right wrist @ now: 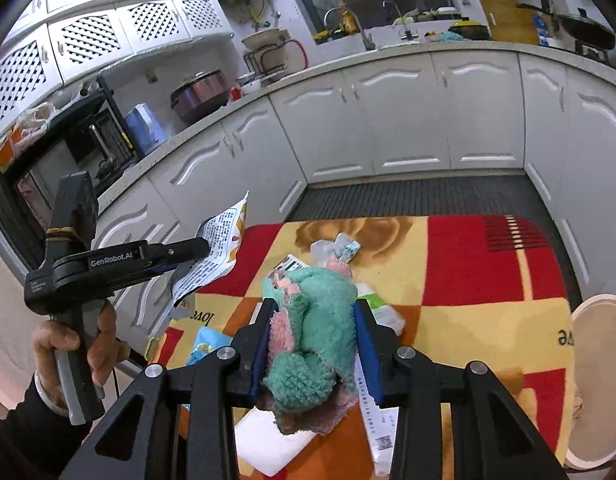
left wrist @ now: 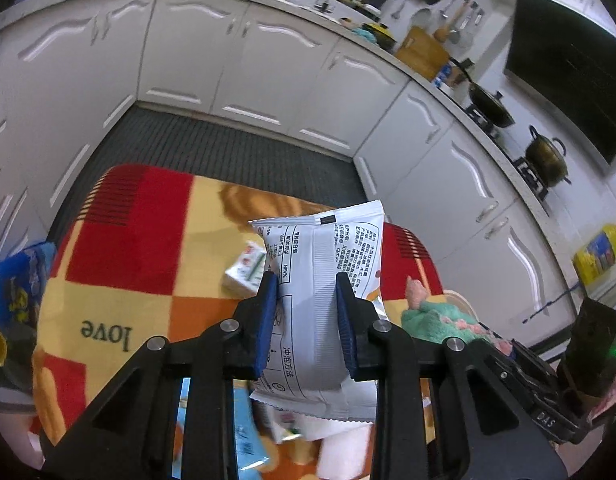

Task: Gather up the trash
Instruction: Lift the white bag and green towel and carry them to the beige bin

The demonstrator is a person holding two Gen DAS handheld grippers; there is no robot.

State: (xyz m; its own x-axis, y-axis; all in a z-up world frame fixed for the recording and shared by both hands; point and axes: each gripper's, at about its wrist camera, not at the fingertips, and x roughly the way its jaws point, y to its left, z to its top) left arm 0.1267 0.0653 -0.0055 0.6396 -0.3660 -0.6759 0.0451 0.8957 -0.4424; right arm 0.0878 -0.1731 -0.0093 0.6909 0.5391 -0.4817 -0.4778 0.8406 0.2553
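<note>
My left gripper (left wrist: 307,292) is shut on a white printed snack packet (left wrist: 320,280) and holds it above the checked blanket (left wrist: 128,248). In the right wrist view the left gripper (right wrist: 196,250) holds the same packet (right wrist: 218,256) over the table's left edge. My right gripper (right wrist: 314,320) is shut on a teal and pink fluffy cloth (right wrist: 312,328) above the blanket (right wrist: 468,280). More wrappers lie on the blanket: a small white and green carton (left wrist: 244,270), a crumpled clear wrapper (right wrist: 336,248), a blue packet (right wrist: 206,344) and white paper (right wrist: 268,440).
White kitchen cabinets (right wrist: 408,112) ring the table, with a dark floor mat (left wrist: 212,148) between. A white round bin rim (right wrist: 600,380) stands at the table's right. A blue bag (left wrist: 16,280) sits at the left. Pots (left wrist: 546,156) stand on the stove.
</note>
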